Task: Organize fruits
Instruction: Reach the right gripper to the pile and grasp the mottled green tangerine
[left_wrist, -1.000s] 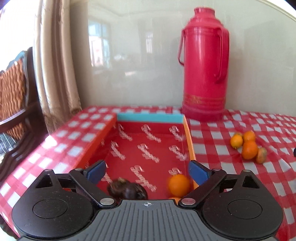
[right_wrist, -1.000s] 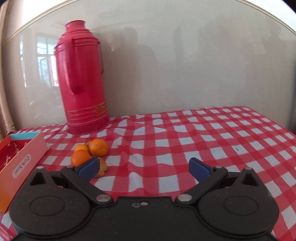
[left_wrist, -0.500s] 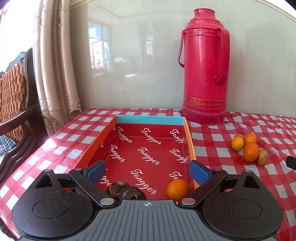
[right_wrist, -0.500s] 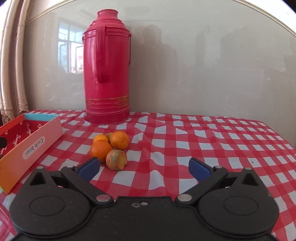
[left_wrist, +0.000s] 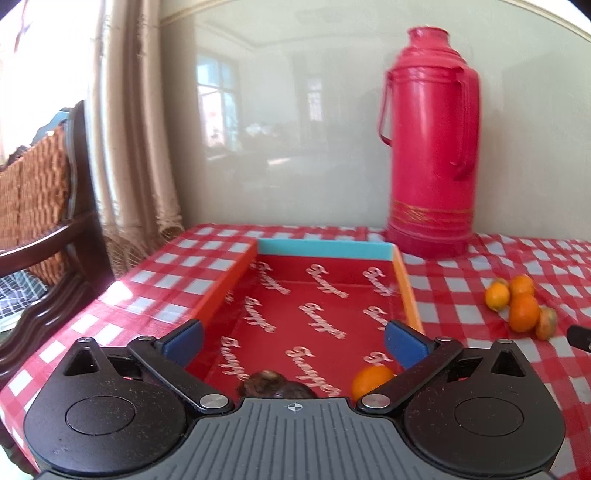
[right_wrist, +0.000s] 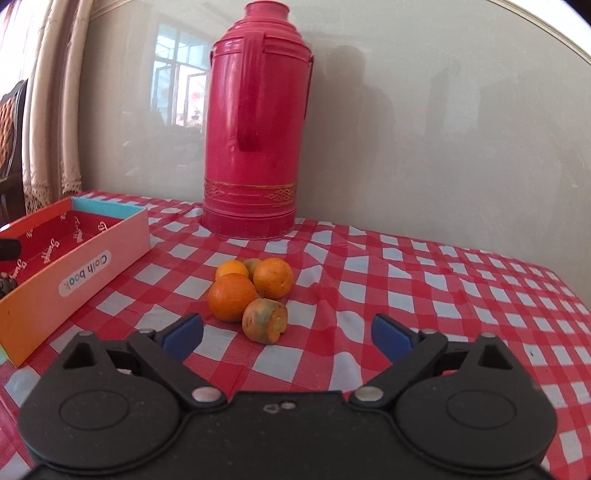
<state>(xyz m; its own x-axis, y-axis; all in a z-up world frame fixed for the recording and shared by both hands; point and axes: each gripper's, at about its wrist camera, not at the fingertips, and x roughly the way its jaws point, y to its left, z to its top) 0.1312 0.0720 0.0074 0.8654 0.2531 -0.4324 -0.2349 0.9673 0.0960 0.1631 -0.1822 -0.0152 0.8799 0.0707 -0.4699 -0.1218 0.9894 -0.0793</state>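
A red box (left_wrist: 221, 291) with orange walls and a blue far end lies on the checked tablecloth; it also shows at the left of the right wrist view (right_wrist: 110, 236). Inside its near end lie an orange (left_wrist: 371, 378) and a dark brown fruit (left_wrist: 266, 382). My left gripper (left_wrist: 293, 341) is open and empty above the box's near end. A cluster of oranges (right_wrist: 232, 297) with a greenish mouldy one (right_wrist: 264, 319) sits on the cloth; it shows too in the left wrist view (left_wrist: 522, 312). My right gripper (right_wrist: 288, 334) is open and empty just in front of the cluster.
A tall red thermos (right_wrist: 256, 122) stands by the wall behind the fruit, also in the left wrist view (left_wrist: 432, 147). A wooden chair (left_wrist: 44, 206) and a curtain (left_wrist: 129, 122) stand past the table's left edge. A grey wall backs the table.
My right gripper has swung left and come closer to the fruit cluster, which now sits centred between its fingers. My left gripper has drawn back and tilted up a little over the box.
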